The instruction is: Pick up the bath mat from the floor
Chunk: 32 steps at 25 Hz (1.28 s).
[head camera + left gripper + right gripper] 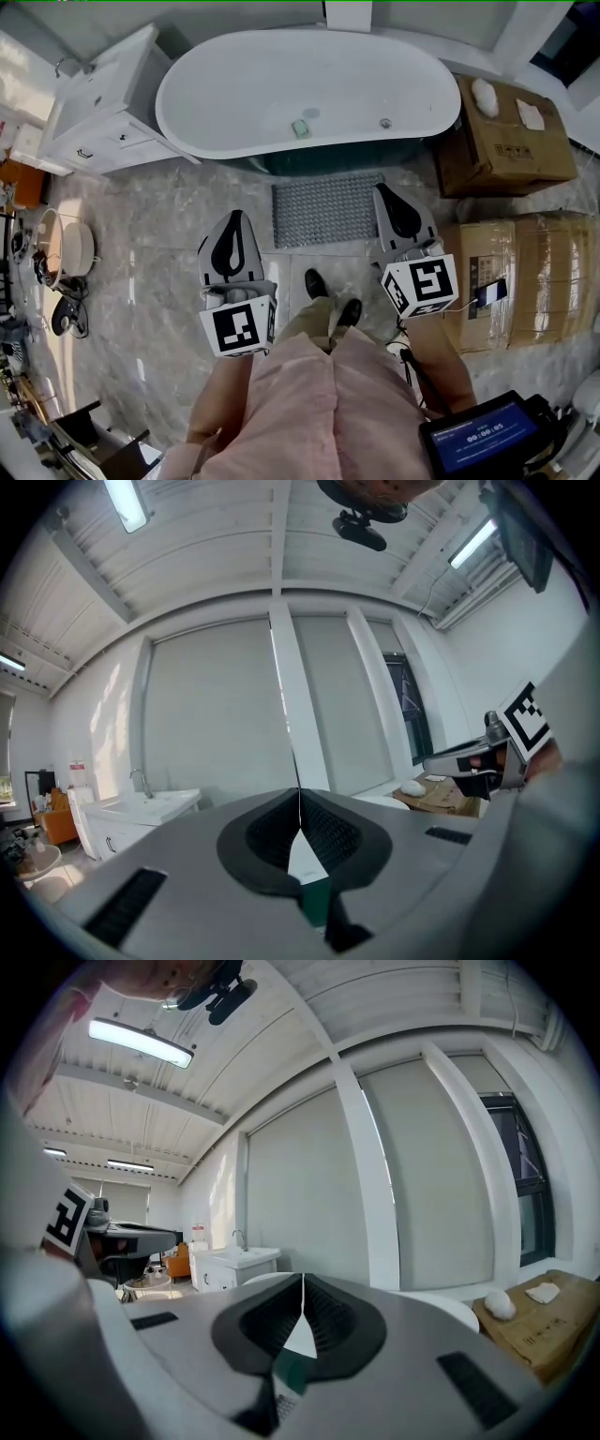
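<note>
Both claws are pressed together, empty: left gripper (pixel 233 217) at centre-left, right gripper (pixel 384 191) at centre-right; the bath mat (pixel 328 210) lies flat on the floor (pixel 169 281) between them, slightly higher in frame, long axis left-to-right; the right looks nearer.

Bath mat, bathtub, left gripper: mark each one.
bath mat (pixel 328 211), head view, centre of its textured top
bathtub (pixel 239 94), head view, bare inner floor
left gripper (pixel 234 220), head view, tips of its shut jaws
</note>
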Motion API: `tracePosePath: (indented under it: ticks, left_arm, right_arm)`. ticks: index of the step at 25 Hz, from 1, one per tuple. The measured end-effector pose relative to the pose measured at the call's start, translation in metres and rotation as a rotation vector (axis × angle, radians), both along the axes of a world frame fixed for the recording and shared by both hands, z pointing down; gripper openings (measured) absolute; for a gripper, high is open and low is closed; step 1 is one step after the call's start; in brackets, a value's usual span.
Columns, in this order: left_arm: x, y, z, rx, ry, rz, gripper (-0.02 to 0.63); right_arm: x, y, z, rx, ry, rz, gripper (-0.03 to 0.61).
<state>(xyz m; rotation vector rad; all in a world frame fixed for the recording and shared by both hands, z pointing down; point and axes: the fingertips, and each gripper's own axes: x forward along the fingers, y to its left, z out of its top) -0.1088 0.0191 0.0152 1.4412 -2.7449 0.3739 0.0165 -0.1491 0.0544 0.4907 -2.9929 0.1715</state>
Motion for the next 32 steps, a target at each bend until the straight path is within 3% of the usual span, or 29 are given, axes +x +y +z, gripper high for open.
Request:
tracePosePath:
  ticks: [17,32]
  left_arm:
    - [-0.101,-0.029,0.005,0.093,0.050,0.060,0.025]
    - [-0.096,-0.041,0.008,0.115,0.069,0.075,0.025]
  right_arm:
    - [-0.080,-0.030,-0.013,0.081,0.073,0.049,0.018]
    - [-0.072,-0.044,-0.013,0.084,0.064,0.045,0.018]
